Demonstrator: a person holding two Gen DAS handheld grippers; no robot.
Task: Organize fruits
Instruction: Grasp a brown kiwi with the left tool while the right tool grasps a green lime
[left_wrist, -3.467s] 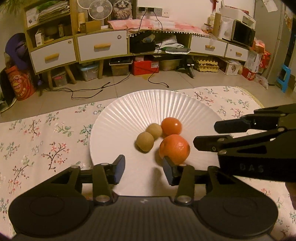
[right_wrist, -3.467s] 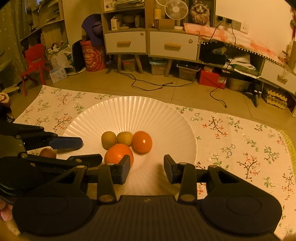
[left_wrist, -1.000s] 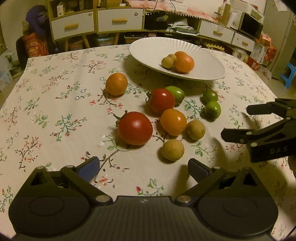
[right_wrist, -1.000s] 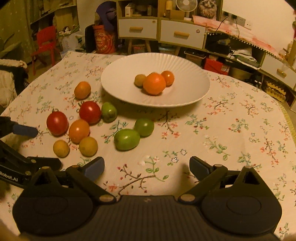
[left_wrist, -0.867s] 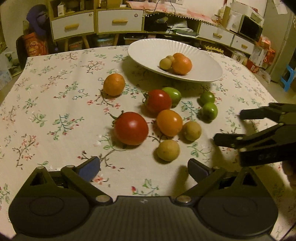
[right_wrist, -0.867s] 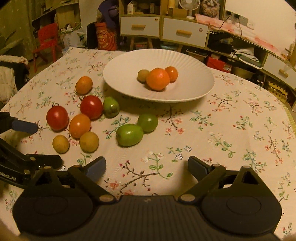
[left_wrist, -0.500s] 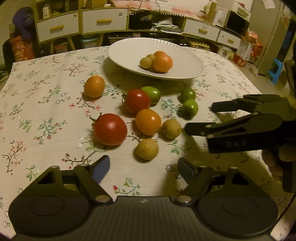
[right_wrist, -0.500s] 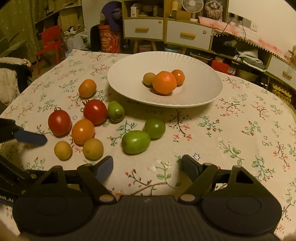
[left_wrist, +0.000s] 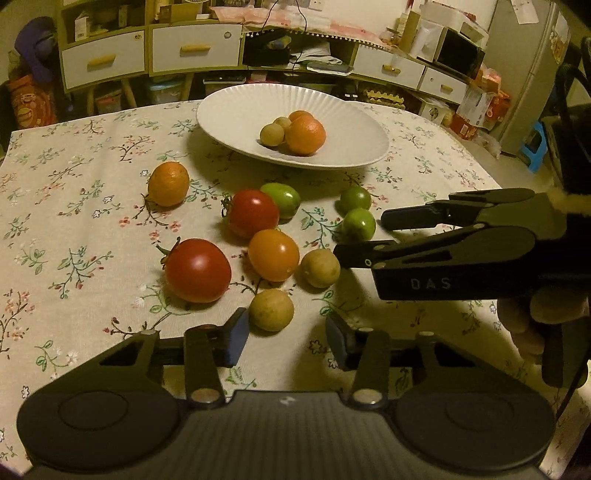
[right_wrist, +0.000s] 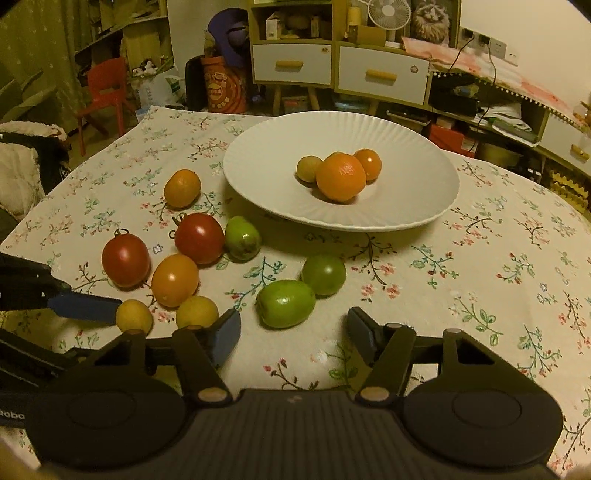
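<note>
Fruits lie loose on a floral tablecloth (left_wrist: 74, 206) over the table, in a cluttered room with white-drawered cabinets (right_wrist: 291, 64) behind it and a red chair (right_wrist: 101, 92) to one side. Everything sits relative to the white plate (right_wrist: 417, 177), a wide, ribbed, shallow dish at the table's far side. On it rest a dimpled orange (right_wrist: 340, 176), a smaller orange (right_wrist: 369, 162) and a matte tan fruit (right_wrist: 308, 168). Short of the plate, on the cloth, are two glossy red tomatoes (left_wrist: 197, 269), an orange tomato (left_wrist: 273, 254), a lone orange fruit (left_wrist: 168, 182), smooth green fruits (right_wrist: 286, 302) and small yellowish round ones (left_wrist: 271, 309).

Nearest of all, the left gripper (left_wrist: 282, 338) and right gripper (right_wrist: 293, 332) are both closing, with nothing pressed between their blue-padded fingers; a yellowish fruit sits just ahead of the left one, a green fruit ahead of the right.
</note>
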